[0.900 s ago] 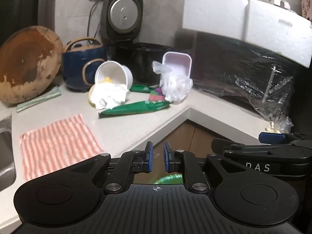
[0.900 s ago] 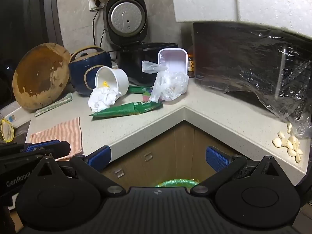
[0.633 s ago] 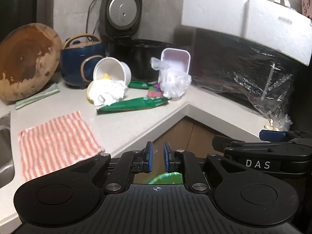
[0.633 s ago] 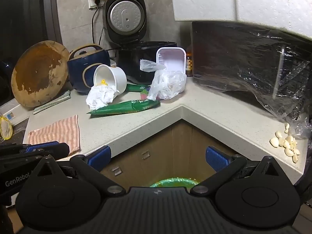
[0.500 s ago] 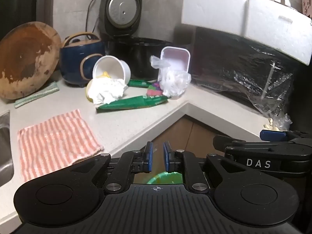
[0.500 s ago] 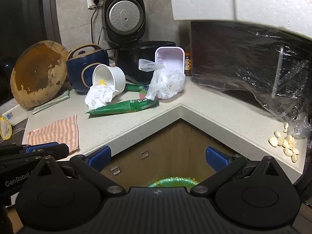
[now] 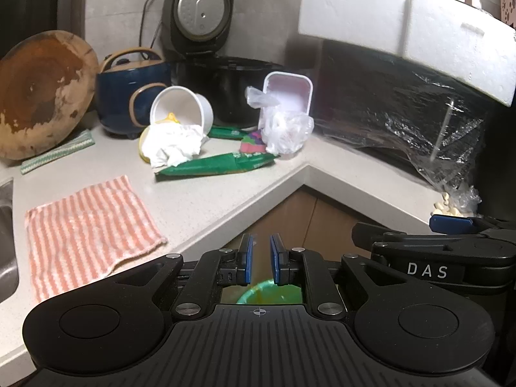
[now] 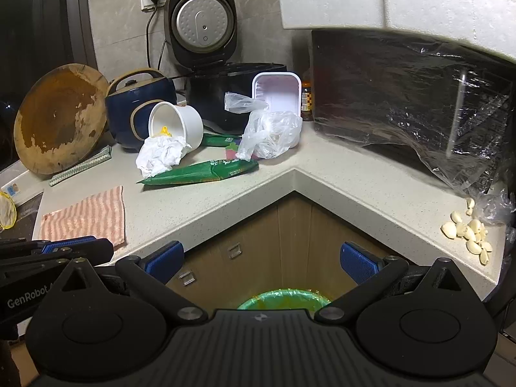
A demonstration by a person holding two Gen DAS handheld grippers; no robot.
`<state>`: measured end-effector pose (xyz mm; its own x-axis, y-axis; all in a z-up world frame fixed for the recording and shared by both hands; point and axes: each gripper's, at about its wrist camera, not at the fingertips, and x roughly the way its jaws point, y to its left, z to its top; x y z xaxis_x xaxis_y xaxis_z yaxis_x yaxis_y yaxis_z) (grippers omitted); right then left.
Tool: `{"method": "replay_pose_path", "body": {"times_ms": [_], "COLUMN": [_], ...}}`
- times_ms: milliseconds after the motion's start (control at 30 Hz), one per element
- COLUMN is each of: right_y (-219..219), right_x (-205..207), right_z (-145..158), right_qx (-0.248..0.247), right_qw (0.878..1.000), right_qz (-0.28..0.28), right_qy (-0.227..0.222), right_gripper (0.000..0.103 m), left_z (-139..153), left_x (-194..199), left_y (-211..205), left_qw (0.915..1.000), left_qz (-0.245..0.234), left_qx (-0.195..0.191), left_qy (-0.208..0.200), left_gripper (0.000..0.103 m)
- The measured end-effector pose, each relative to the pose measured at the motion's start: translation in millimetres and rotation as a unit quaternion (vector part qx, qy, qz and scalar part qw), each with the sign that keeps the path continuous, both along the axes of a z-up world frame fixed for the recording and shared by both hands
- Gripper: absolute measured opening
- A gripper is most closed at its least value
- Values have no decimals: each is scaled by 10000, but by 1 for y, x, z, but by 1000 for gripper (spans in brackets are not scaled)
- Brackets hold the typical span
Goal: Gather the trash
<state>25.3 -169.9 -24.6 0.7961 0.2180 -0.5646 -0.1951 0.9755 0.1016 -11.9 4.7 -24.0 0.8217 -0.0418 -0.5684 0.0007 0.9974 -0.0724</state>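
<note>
Trash lies at the back of the counter corner: a tipped white paper bowl (image 7: 180, 109) (image 8: 175, 122), crumpled tissue (image 7: 172, 146) (image 8: 159, 156), a long green packet (image 7: 214, 167) (image 8: 200, 172), a clear plastic bag (image 7: 285, 132) (image 8: 271, 132) and a white tray (image 7: 288, 92) (image 8: 277, 92). A green-lined bin (image 7: 269, 293) (image 8: 283, 298) stands on the floor under both grippers. My left gripper (image 7: 259, 258) hovers off the counter edge with its jaws drawn almost together and nothing between them. Beside it, my right gripper (image 8: 261, 258) is wide open and empty.
A pink striped cloth (image 7: 87, 222) lies near the counter's front edge, by a sink (image 7: 6, 245). A round wooden board (image 7: 38, 93), blue pot (image 7: 129, 93) and open rice cooker (image 7: 200, 16) stand behind. Garlic cloves (image 8: 467, 229) lie right; a foam box (image 7: 403, 16) overhangs.
Both views have drawn back a little from the counter, and more of the green bin rim shows below. Neither gripper's jaws have changed.
</note>
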Motion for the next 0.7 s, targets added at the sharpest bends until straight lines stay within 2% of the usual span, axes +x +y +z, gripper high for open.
{"method": "replay_pose_path", "body": {"times_ms": [700], "right_y": [6], "right_x": [-9], "right_z": [2], "right_qx": [-76], "right_qw": [9999], "right_qz": [69], "right_qy": [0], "right_gripper": [103], "left_z": [14], "left_x": [-1], "left_y": [-5], "left_qw": [9999], "left_qz": [36], "left_qx": [-91], "left_qy": [38], "left_gripper": [15]}}
